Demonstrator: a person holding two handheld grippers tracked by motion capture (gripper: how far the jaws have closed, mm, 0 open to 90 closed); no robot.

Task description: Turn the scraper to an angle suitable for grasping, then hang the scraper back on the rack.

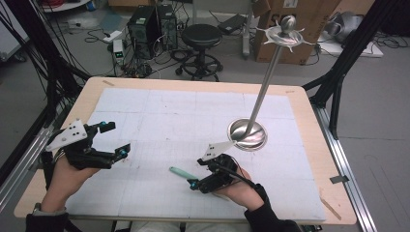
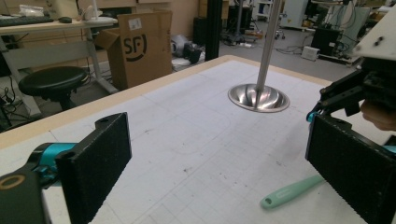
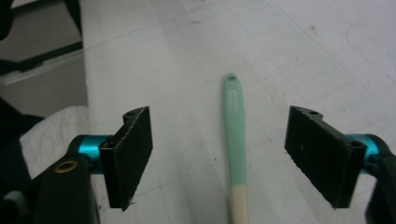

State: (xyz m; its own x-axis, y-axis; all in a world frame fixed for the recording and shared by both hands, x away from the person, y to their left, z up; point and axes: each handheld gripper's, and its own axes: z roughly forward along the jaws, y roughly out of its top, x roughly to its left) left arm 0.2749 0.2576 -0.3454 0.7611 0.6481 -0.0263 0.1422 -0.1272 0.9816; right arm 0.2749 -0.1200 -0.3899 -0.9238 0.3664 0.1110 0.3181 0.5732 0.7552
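Looking down from the high view, we see the right claw (image 1: 194, 184) hovering near the front edge of the tabletop (image 1: 300, 96), held in the person's right hand (image 1: 237, 186); its jaws stand wide apart and grip nothing. Just beyond its tips lies the mint-green handle (image 1: 182, 172), flat on the white gridded mat (image 1: 193, 111), pointing away to the left; in the right gripper view that handle (image 3: 234, 121) runs straight up the gap between the two black pads (image 3: 133, 154), touching neither, with its small hanging hole at the far end and a cream section at the near end; what the handle belongs to we cannot tell.

Over at the left side, the left claw (image 1: 116, 140) is released as well; its jaws are spread wide and nothing sits between them; the person's left hand (image 1: 67, 176) carries it just above the mat. From the left gripper view we see the green handle (image 2: 292, 191) lying on the mat near the right-hand pad (image 2: 350, 172), not in contact with it, and the right claw (image 2: 310, 116) farther off.

Farther right on the mat stands a steel stand (image 1: 247, 134); its round dish-shaped base rests on the mat and a thin pole rises from it to a pronged crown at the top.
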